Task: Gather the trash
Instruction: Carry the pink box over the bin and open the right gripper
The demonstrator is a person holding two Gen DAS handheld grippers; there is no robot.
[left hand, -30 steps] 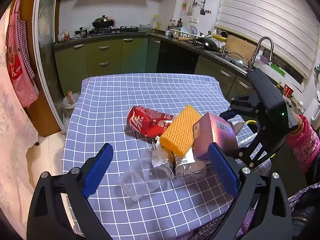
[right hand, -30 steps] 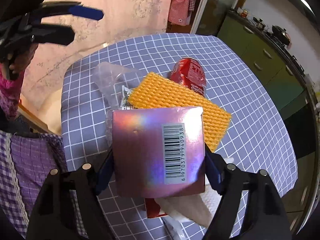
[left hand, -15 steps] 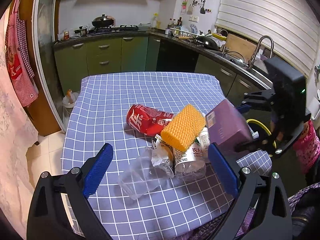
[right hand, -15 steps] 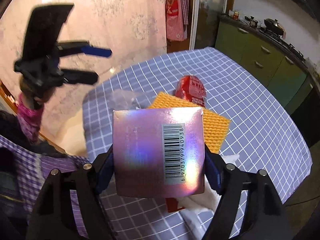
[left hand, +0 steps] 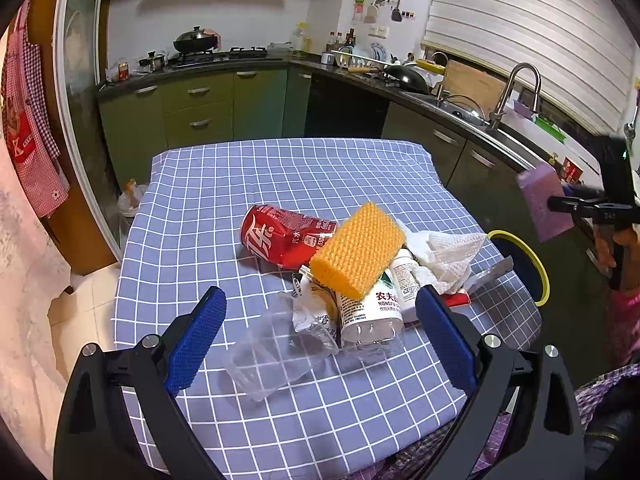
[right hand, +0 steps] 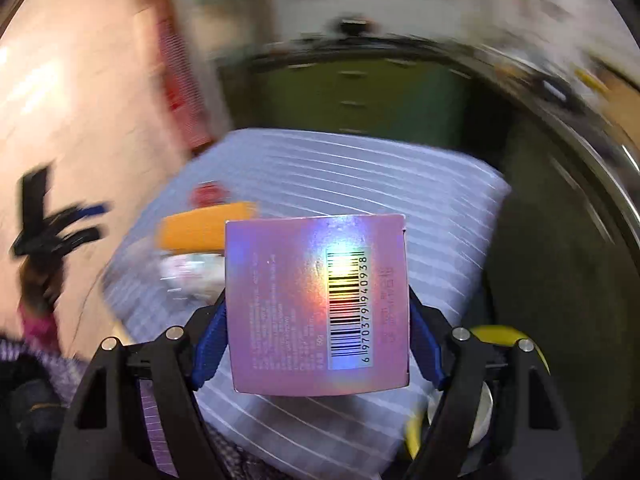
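My right gripper (right hand: 318, 344) is shut on a shiny pink box (right hand: 318, 304) with a barcode; the blue pads press both its sides. Seen from the left wrist, that pink box (left hand: 544, 204) hangs in the air beyond the table's right edge, above a yellow-rimmed bin (left hand: 524, 268). My left gripper (left hand: 320, 344) stands open over the near part of the table, nothing between its fingers. Ahead of it lies a heap: a red can (left hand: 280, 236), an orange foam pad (left hand: 358, 256), a clear bottle (left hand: 370, 316), a clear plastic cup (left hand: 264, 356), a wrapper (left hand: 314, 312) and white tissue (left hand: 444, 252).
The table (left hand: 240, 168) has a blue checked cloth. Green kitchen cabinets (left hand: 200, 116) and a sink counter (left hand: 480, 120) run behind and to the right. A small bin with a bag (left hand: 130, 200) stands on the floor at the table's far left corner. The right wrist view is motion-blurred.
The right gripper carried the pink box up and away from the heap to the right, past the table edge over the bin, rolling as it went. The left gripper stayed still.
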